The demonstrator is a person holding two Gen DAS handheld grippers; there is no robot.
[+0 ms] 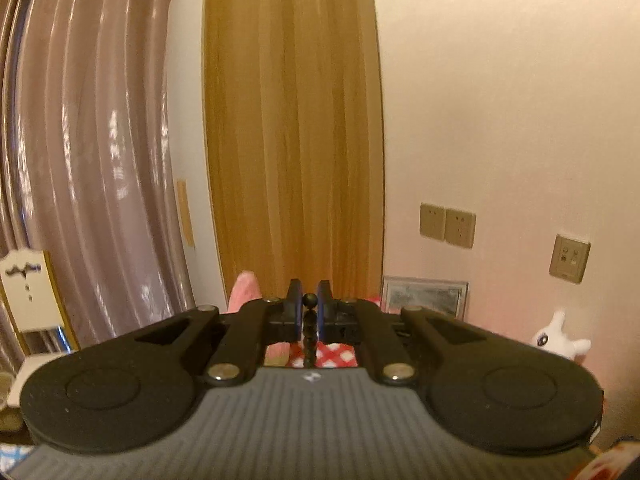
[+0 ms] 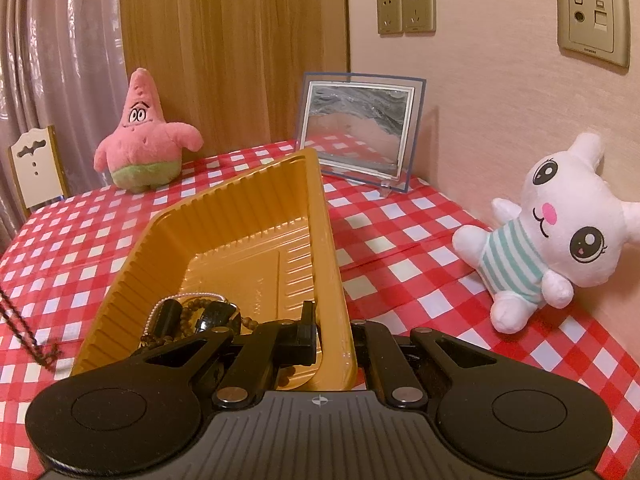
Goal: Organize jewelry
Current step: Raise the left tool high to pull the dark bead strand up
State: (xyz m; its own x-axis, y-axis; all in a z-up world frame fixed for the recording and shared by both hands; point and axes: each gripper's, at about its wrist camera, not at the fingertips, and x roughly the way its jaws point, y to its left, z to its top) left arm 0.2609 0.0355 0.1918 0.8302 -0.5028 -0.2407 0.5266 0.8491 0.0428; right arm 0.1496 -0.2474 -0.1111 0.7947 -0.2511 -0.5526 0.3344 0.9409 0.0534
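Several bead strings (image 2: 200, 312) in tilted gold tray (image 2: 224, 232).

The only legible word is "SIEMENS", printed small along the lower edge of the beige wall socket plate (image 2: 593, 20) at the upper right of the right wrist view. Nothing in the left wrist view can be read.

Golden-yellow ribbed plastic tray (image 2: 240, 240), gripped at its right wall: holds brown wooden bead strand (image 2: 188, 314), white pearl strand (image 2: 196, 296) and glossy black pieces. Under it, red-and-white checked tablecloth (image 2: 400, 240). Ahead left, pink star plush (image 2: 146, 136) with green shorts. To the right, white rabbit plush (image 2: 548, 236), teal-striped shirt. Black bead strand (image 1: 309, 320) between left fingers.
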